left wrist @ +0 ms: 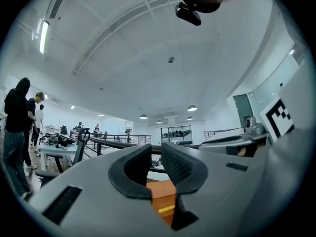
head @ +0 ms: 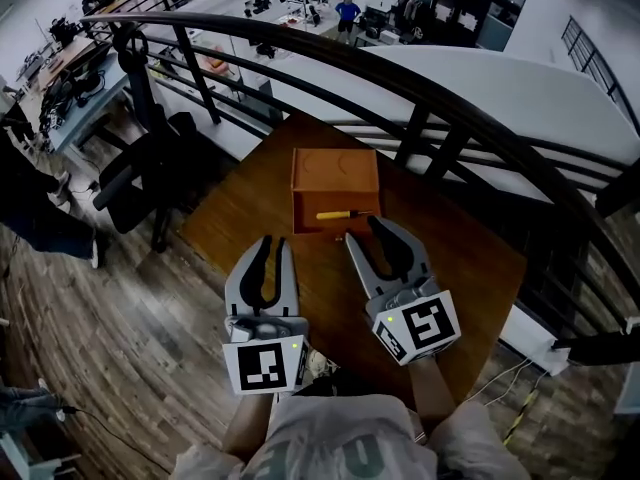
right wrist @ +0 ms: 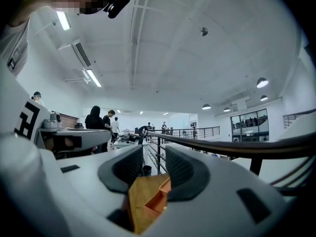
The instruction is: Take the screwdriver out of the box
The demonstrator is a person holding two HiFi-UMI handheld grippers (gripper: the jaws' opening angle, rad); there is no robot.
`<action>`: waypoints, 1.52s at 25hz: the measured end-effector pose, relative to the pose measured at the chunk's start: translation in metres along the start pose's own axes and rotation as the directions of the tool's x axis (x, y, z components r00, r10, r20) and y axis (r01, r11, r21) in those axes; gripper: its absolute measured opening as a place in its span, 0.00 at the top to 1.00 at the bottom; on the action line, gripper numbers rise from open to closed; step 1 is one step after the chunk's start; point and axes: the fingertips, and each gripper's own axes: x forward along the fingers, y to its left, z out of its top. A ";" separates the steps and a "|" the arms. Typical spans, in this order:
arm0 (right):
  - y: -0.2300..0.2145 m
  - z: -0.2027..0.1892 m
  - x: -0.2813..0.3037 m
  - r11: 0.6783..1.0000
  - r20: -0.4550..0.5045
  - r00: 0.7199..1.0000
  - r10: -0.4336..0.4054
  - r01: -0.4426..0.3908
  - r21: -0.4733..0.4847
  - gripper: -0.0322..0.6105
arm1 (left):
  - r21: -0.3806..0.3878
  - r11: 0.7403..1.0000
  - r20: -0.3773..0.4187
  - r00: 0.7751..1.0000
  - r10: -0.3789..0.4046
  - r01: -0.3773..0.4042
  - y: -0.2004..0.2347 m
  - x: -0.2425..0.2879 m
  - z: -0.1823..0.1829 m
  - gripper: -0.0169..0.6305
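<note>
A mezzanine with a curved black railing (head: pixel 430 98) looks over an open office, where a few people stand far off. A brown wooden worktop (head: pixel 240 218) sits just inside the rail. On its far half is an orange box (head: pixel 335 173), and the screwdriver (head: pixel 335 214) lies across the near part of it, yellow handle to the left. Its shaft runs right until the right gripper's far jaw covers the tip. I cannot tell how deep it sits in the box.

The left gripper view catches only a sliver of yellow handle low between the jaws, and the right gripper view shows box wood but no tool.

The left gripper (head: pixel 277 240) is held over the near worktop, pointing far, its jaws a narrow gap apart with nothing in them. The right gripper (head: pixel 362 230) angles far and left, its jaws wider apart and empty, tips at the box's near edge (just beside the shaft). Both forearms are cut off at the bottom of the head view.
</note>
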 end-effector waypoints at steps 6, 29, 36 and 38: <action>-0.010 -0.021 0.023 0.984 -0.121 0.992 0.048 -0.068 -0.165 0.71 | -0.002 1.000 -0.034 0.999 -0.005 0.005 0.006 0.015 -0.016 0.88; -0.053 -0.203 0.122 0.675 -0.697 0.693 0.184 -0.605 -0.423 0.68 | -0.045 0.998 -0.234 0.972 0.024 -0.035 0.032 0.081 -0.137 0.84; -0.047 -0.246 0.132 0.615 -0.767 0.603 0.219 -0.695 -0.372 0.68 | -0.076 0.996 -0.281 0.960 0.020 -0.043 0.036 0.088 -0.172 0.83; -0.047 -0.253 0.133 0.602 -0.784 0.579 0.224 -0.715 -0.356 0.68 | -0.080 0.996 -0.288 0.957 0.018 -0.043 0.036 0.089 -0.178 0.82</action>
